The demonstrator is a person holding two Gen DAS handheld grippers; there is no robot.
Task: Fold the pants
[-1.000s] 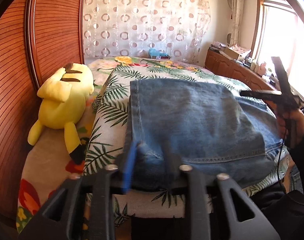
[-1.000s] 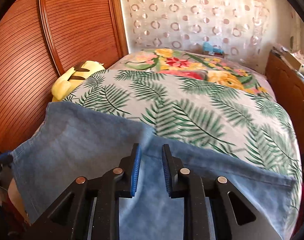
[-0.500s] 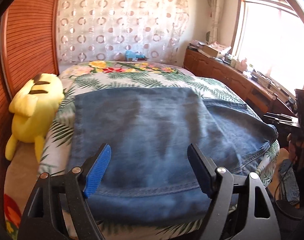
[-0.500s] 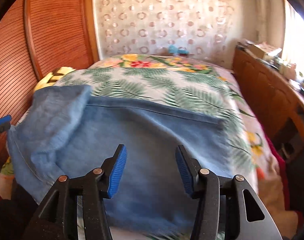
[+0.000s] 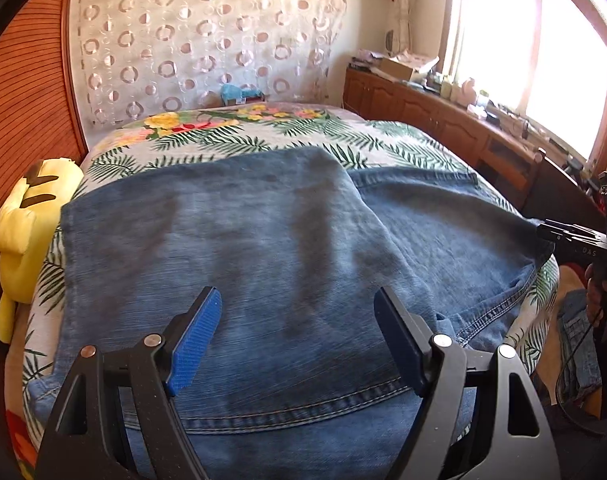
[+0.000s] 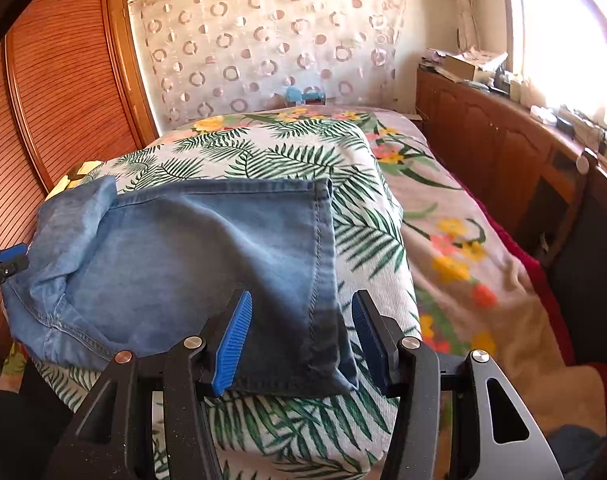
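We list: faded blue denim pants (image 5: pixel 239 248); white bedspread (image 6: pixel 287 152) with green palm leaves; yellow plush toy (image 5: pixel 19 232).

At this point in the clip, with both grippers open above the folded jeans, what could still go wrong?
1. The jeans are folded unevenly: the upper layer lies skewed, leaving a lower layer exposed on the right, so another fold may come out crooked.
2. The denim's near edge reaches the edge of the bed; a tug could drag it off.
3. The left gripper and right gripper are both open, so nothing pins the fabric, and the yellow plush toy crowds the left side.
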